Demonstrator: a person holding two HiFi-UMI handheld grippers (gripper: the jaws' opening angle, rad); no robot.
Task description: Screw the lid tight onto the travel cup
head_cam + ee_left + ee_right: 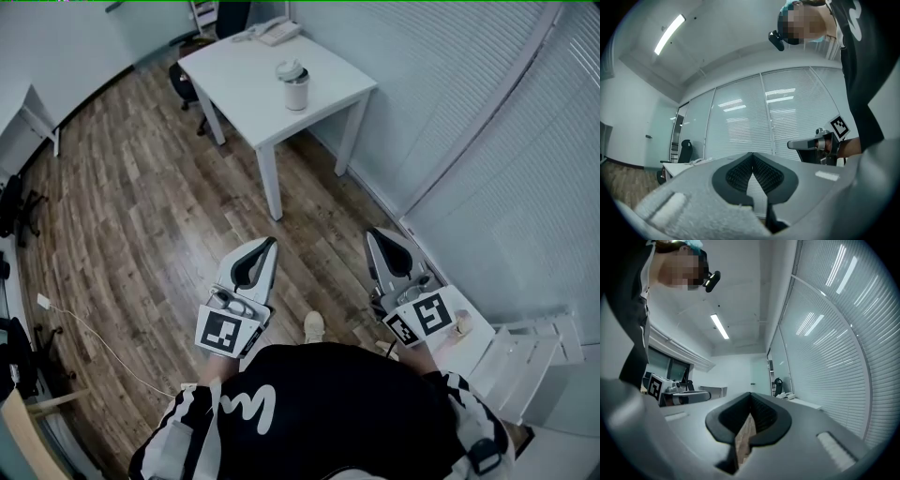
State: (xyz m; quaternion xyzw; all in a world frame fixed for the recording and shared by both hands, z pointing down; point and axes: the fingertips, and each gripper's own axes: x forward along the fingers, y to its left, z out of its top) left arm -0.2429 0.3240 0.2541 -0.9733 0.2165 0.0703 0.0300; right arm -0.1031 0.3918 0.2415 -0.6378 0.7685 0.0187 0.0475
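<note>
1. Plainly, the left gripper has its two dark ribbed pads pressed together at the tips, and nothing sits between them; only the window blinds show through the gap behind the tips.
2. The right gripper is closed the same way and is also empty, with a strip of the wooden floor showing through the slot behind its tips.
3. In the head view both grippers are held side by side in front of the person's black top, pointing ahead over the floor and touching nothing. Each carries its marker cube at the back, left and right.
4. A light shoe shows on the floor between the two grippers.
5. The travel cup stands upright on the white table, well apart from both grippers. It is a little in from the table's near edge, closer to the right-hand corner.
6. The lid sits on top of the cup; from here I cannot tell whether it is screwed down.
7. A telephone lies at the table's far corner, and a dark office chair stands just beyond the left edge.
8. A thin cable trails across the floor at the lower left.
</note>
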